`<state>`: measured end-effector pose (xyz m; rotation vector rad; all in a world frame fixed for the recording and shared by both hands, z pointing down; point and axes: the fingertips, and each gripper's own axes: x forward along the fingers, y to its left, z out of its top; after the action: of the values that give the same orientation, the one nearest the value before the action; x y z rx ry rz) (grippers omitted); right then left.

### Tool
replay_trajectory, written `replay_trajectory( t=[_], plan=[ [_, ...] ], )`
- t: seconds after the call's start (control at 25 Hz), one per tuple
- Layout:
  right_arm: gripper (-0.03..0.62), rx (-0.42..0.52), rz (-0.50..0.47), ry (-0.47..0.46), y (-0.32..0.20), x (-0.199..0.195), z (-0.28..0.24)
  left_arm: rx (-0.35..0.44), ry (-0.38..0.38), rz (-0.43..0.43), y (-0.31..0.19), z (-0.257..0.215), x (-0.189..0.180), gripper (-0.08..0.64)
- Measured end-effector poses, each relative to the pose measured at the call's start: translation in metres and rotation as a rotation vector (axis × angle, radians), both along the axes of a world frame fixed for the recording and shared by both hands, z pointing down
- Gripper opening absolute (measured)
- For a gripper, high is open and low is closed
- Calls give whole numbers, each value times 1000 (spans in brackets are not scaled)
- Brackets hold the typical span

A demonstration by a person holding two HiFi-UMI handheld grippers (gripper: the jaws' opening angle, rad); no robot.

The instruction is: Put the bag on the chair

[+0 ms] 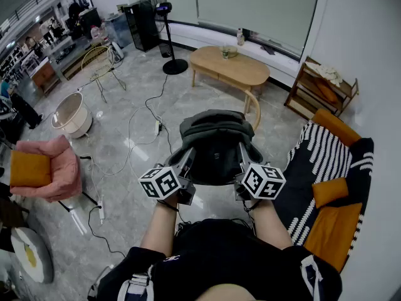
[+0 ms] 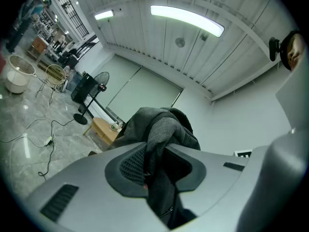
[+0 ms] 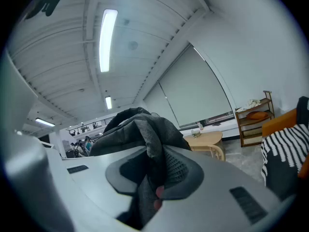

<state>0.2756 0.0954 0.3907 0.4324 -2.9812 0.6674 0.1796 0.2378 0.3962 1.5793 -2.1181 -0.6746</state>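
Observation:
A dark grey backpack (image 1: pixel 215 148) hangs in the air in front of the person, held from both sides. My left gripper (image 1: pixel 187 168) is shut on the bag's left edge, and grey fabric (image 2: pixel 161 149) is pinched between its jaws. My right gripper (image 1: pixel 243 167) is shut on the bag's right edge, with the same grey fabric (image 3: pixel 147 151) clamped between its pads. A pink armchair (image 1: pixel 53 168) with an orange cushion stands at the far left. At the right lies a couch (image 1: pixel 326 174) with a black-and-white striped throw and orange cushions.
A light wooden oval table (image 1: pixel 229 66) stands ahead, beyond the bag. A standing fan (image 1: pixel 166 24) is behind it to the left. Cables (image 1: pixel 135 137) and a power strip run across the grey tiled floor. A white tub (image 1: pixel 71 115) sits at left, a wooden shelf (image 1: pixel 319 86) at right.

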Motion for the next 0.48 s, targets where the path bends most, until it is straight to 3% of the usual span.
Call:
replay_trajectory(
  t=[0.48],
  plan=[
    [91,-70,-11,8,26,-11,15,-22,30,-8,27,15,-11,94]
  ],
)
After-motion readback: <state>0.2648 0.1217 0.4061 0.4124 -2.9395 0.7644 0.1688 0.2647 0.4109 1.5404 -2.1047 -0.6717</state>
